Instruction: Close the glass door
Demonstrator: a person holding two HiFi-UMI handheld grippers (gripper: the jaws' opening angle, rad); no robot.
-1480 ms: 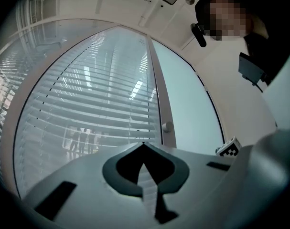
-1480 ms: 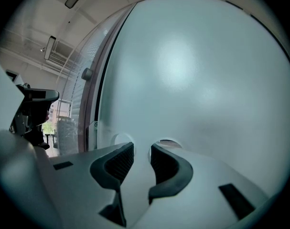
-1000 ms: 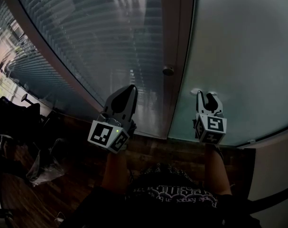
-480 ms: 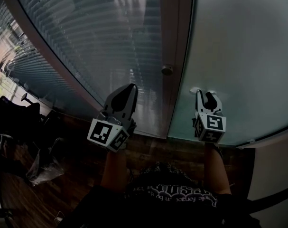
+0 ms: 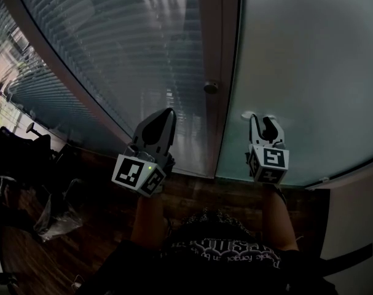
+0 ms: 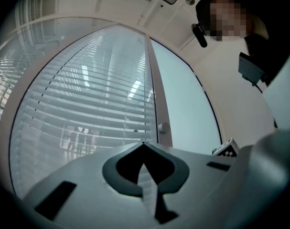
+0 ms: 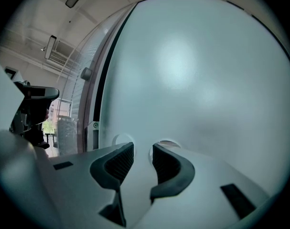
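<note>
The frosted glass door point(image 5: 309, 60) fills the right side of the head view and nearly all of the right gripper view point(image 7: 192, 70). Its left edge stands next to a brown frame post point(image 5: 214, 42) that carries a round knob point(image 5: 210, 86), also visible as the knob point(image 7: 86, 73) at the left. My right gripper point(image 5: 259, 118) is open, with its tips point(image 7: 142, 149) up against the frosted pane and nothing between them. My left gripper point(image 5: 164, 112) is shut and empty point(image 6: 144, 145), and points at the glass wall with blinds point(image 5: 112, 48) left of the post.
A wooden floor point(image 5: 192, 192) runs along the foot of the door. A dark bag point(image 5: 14, 152) and a crumpled plastic bag point(image 5: 57, 217) lie at the left. A white wall point(image 5: 352, 208) stands at the lower right.
The whole picture has drifted slightly left. Both grippers keep their place against the door and the post.
</note>
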